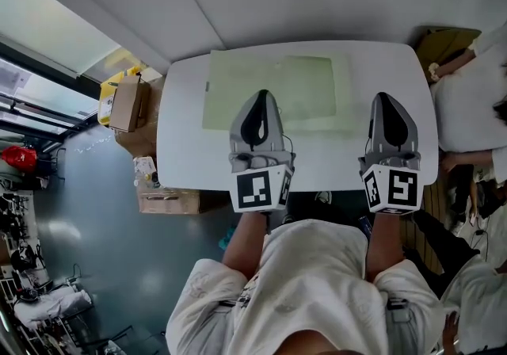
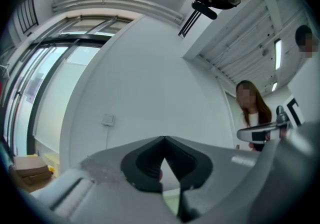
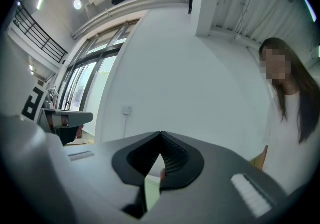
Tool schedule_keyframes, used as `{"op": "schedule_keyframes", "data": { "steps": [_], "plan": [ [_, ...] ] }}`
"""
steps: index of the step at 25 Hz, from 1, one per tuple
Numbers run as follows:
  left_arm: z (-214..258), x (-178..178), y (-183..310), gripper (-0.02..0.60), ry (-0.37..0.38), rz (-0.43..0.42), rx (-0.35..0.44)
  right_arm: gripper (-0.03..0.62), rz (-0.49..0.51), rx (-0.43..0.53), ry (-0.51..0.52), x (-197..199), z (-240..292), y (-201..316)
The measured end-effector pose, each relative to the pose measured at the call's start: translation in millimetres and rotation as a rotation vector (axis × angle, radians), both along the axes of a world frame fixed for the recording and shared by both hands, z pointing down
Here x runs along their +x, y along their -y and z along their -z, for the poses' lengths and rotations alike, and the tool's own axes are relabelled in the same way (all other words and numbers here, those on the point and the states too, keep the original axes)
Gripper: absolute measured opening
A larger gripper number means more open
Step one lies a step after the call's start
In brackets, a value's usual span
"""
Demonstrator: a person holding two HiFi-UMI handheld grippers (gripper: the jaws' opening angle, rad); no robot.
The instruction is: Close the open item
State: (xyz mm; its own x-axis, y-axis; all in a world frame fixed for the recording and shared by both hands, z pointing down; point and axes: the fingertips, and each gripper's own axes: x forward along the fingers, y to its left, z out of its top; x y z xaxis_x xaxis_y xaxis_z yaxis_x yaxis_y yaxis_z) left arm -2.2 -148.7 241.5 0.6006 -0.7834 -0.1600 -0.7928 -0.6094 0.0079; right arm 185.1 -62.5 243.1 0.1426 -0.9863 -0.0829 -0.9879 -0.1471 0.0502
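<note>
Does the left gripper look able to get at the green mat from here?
Probably yes: the left gripper, jaws shut, overlaps the green mat in the head view, and nothing stands between them.

A white table [image 1: 186, 147] with rounded corners fills the middle of the head view. One thing lies directly on it: a pale green rectangular mat [image 1: 238, 92], flat, set toward the far edge and roughly centred. Part of the mat toward its right is a slightly deeper green. Bare white top shows to the mat's left and right and along the near edge. On the glossy grey floor [image 1: 95, 211] left of the table stand cardboard boxes [image 1: 127, 104], one by the near-left corner.
</note>
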Motion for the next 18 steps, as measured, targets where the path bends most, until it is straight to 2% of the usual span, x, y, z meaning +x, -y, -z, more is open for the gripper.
{"op": "schedule_keyframes", "data": {
  "steps": [8,18],
  "plan": [
    [-14,18,17,0.002,0.016,0.08,-0.021,0.002,0.074,-0.014,0.027,25,-12,32],
    [-30,-6,35,0.002,0.03,0.194,-0.045,0.002,0.175,-0.043,0.052,12,-28,69]
  ]
}}
